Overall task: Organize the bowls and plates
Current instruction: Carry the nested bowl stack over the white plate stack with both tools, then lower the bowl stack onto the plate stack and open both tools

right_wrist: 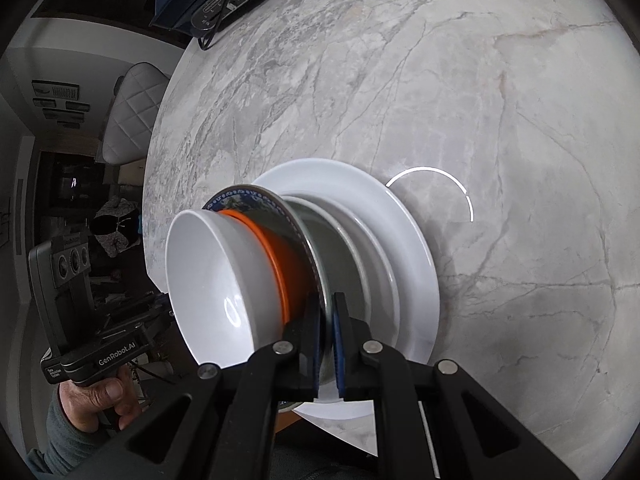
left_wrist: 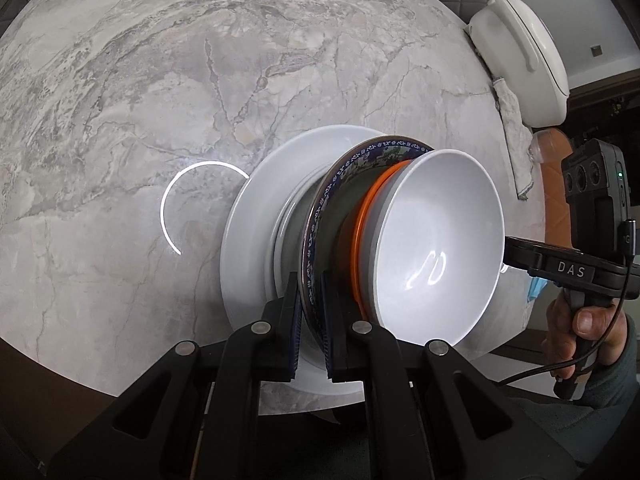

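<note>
- Marble table [left_wrist: 120,80], grey-veined and round-edged, under everything; curved white light reflection [left_wrist: 188,200] on it, left of the stack.
- Large white plate [left_wrist: 248,240] flat on the table near its near edge, at the bottom of the stack.
- Smaller white plate [right_wrist: 376,264] nested on it, only rims showing.
- Blue-patterned plate [left_wrist: 320,216] next up, rim decorated in blue and white.
- Left gripper [left_wrist: 312,332] closed on the near rim of the blue-patterned plate, one blue pad on each face of the rim.
- Orange bowl [left_wrist: 366,216] on the patterned plate, only a band of its rim visible.
- White bowl [left_wrist: 440,240] on top, nested in the orange one, inside bare and glossy.
- Right gripper [right_wrist: 328,344] likewise clamped on the blue-patterned plate's rim, opposite side of the stack.
- Right, in the left wrist view: "DAS" printed on the right tool's black body, right hand [left_wrist: 588,332] around its grip.
- In the right wrist view: "GenRobot.AI" readable on the left tool, left hand [right_wrist: 96,400] beneath it.
- Far right table edge: white lidded pot [left_wrist: 520,48] with a crumpled cloth [left_wrist: 514,132] beside it.
- Dark pouch with a cable [right_wrist: 208,0] at the table's far edge in the right wrist view; other small print unreadable.
</note>
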